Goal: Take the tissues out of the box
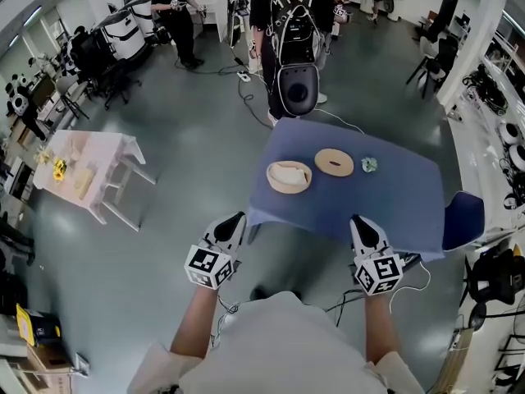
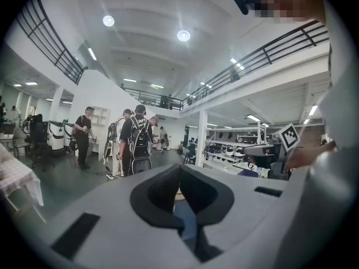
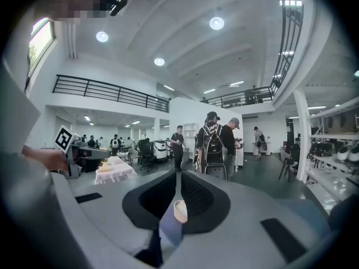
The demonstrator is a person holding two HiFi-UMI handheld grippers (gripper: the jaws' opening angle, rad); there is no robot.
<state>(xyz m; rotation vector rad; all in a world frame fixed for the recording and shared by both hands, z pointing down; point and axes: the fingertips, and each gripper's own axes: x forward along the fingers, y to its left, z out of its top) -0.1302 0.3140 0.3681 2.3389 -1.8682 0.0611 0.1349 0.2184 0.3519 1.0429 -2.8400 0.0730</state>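
A round wooden box (image 1: 289, 176) with white tissue in it sits on the blue-covered table (image 1: 394, 208). Its flat round lid (image 1: 334, 162) lies just to the right, and a small crumpled greenish wad (image 1: 370, 164) lies beyond the lid. My left gripper (image 1: 236, 220) hovers off the table's near left corner, jaws together and empty. My right gripper (image 1: 358, 222) hangs over the near edge, also shut and empty. In the right gripper view the box (image 3: 179, 210) shows low between the closed jaws of that gripper (image 3: 179, 186). The left gripper (image 2: 179, 175) points level across the room.
A person with a black backpack (image 1: 294, 39) stands right behind the table's far edge. A white table (image 1: 86, 175) with small items stands to the left, and a blue chair (image 1: 463, 218) is at the table's right. Cables lie on the grey floor.
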